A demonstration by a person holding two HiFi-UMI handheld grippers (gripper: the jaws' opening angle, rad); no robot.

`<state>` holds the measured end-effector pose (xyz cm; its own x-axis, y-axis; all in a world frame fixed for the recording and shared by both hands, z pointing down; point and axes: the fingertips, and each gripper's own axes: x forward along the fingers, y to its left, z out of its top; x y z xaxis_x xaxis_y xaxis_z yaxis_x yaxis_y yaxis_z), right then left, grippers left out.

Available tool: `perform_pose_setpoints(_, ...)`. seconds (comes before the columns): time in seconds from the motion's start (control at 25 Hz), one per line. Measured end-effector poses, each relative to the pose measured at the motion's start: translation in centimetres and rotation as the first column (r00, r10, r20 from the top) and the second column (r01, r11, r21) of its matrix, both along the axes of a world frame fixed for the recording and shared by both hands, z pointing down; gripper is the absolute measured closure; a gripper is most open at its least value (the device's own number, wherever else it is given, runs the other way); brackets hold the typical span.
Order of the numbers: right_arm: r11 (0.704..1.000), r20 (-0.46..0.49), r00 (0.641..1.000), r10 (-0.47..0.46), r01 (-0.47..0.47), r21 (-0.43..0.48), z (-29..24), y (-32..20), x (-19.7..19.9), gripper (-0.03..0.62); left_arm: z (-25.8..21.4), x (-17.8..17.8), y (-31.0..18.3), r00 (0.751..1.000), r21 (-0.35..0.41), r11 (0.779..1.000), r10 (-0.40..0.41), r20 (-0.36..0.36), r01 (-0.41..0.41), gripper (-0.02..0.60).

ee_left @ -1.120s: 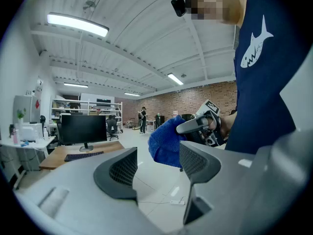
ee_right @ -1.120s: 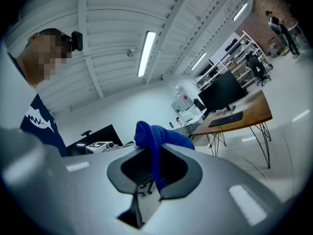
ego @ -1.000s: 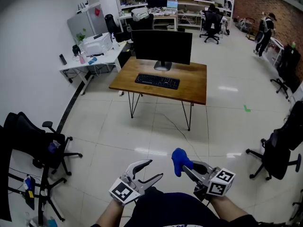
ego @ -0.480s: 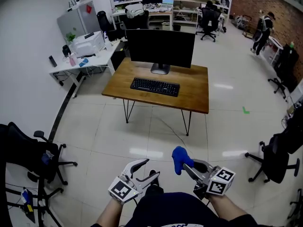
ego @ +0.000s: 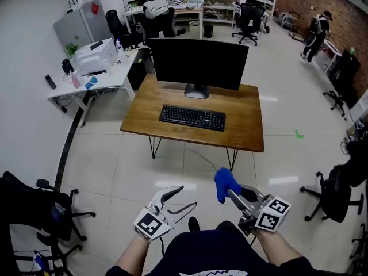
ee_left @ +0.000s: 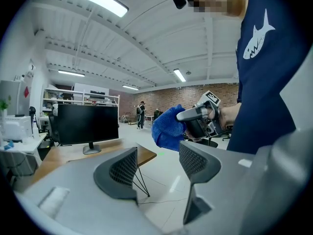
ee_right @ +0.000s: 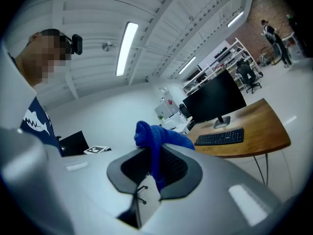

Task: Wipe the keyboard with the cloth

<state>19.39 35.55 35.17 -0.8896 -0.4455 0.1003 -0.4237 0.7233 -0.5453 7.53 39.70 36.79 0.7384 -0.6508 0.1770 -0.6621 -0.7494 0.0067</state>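
Office floor [ego: 115, 171]; desk [ego: 248, 126] ahead: keyboard [ego: 192, 117], monitor [ego: 198, 64]. Right claw [ego: 231, 196] clamps cloth [ego: 226, 183]; left claw [ego: 187, 197] apart.

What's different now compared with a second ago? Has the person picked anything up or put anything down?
The person has walked closer to the desk, so it, the keyboard and the monitor look nearer in the head view. Nothing was picked up or let go: the right gripper still clamps the blue cloth, and the left gripper stays open and empty.
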Motion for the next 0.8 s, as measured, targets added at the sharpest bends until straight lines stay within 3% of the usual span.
perform_pose_setpoints(0.44, 0.999, 0.010, 1.000, -0.016, 0.016, -0.031, 1.5, -10.8, -3.5, 0.545, 1.9, -2.6, -9.8, 1.000, -0.047, 0.999, 0.002, 0.003, -0.002, 0.322)
perform_pose_setpoints(0.8, 0.995, 0.010, 0.998, -0.059, 0.060, -0.079, 4.2, -25.9, -5.2, 0.545, 4.0, -4.2, -25.8, 0.998, -0.101, 0.994, -0.024, 0.061, 0.030, 0.322)
